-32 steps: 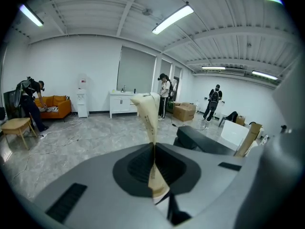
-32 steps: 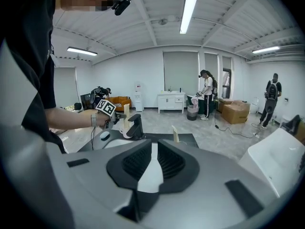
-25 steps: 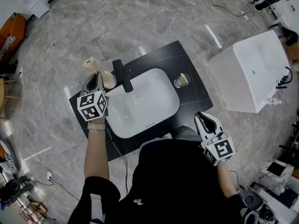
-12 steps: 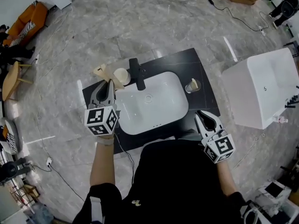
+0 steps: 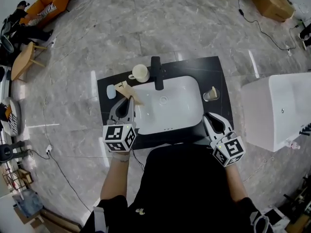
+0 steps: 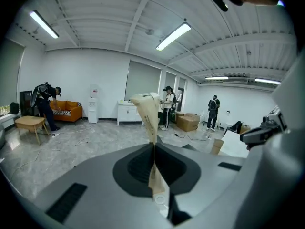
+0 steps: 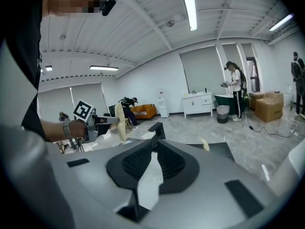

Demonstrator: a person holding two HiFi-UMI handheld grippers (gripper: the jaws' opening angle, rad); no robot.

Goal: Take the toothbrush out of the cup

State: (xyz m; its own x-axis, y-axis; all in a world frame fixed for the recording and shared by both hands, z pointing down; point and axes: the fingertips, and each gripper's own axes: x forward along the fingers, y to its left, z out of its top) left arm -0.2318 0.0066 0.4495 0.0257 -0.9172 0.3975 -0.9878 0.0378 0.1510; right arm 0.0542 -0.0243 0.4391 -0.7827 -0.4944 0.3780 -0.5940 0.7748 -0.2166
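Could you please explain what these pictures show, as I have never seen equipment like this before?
There is no robot here: a person holds a two-jaw gripper in each hand. The head view comes from a camera on the person's head, looking down. The other two views come from cameras riding on each gripper, looking along its jaws. Below is a black countertop with a white sink, a black faucet, a cream cup and a small glass. The left gripper is shut on a beige toothbrush, which is clear of the cup. The right gripper is shut and empty.
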